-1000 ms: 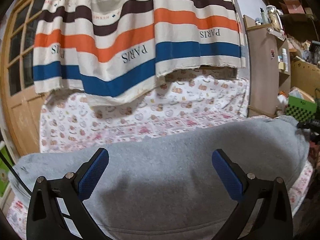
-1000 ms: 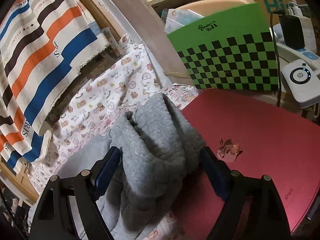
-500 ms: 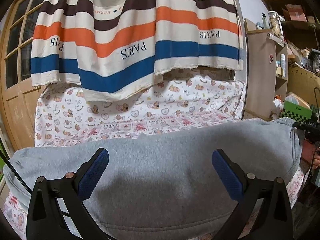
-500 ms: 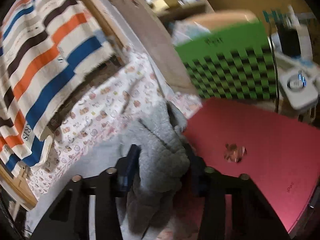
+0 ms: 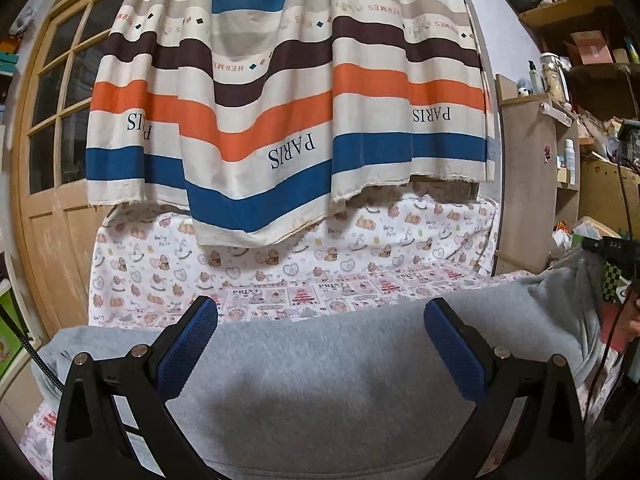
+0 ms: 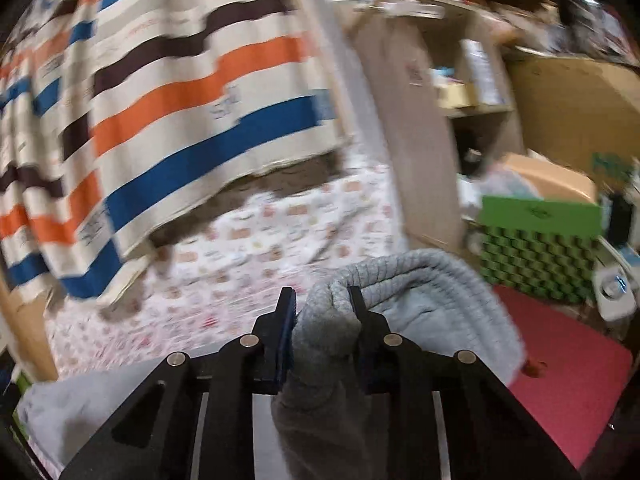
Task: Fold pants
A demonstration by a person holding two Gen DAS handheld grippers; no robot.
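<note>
Grey fleece pants (image 5: 328,380) lie stretched left to right across a bed covered with a bear-print sheet (image 5: 280,264). My left gripper (image 5: 320,312) hovers over their middle, open wide, its blue pads (image 5: 188,344) clear of the cloth. In the right wrist view, my right gripper (image 6: 321,298) is closing on a bunched end of the pants (image 6: 432,292). Both pads press the grey fold, and the ribbed band arcs off to the right. That end hangs lifted above the bed.
A striped cloth (image 5: 280,120) hangs behind the bed. A wooden door (image 5: 48,160) stands at the left and a tall cabinet (image 5: 528,184) at the right. A red mat (image 6: 568,380), a green checkered box (image 6: 540,248) and a white device (image 6: 612,292) lie to the right.
My right gripper has shut on the pants' end and lifted it up off the red mat. The left gripper rose a little and stayed open.
</note>
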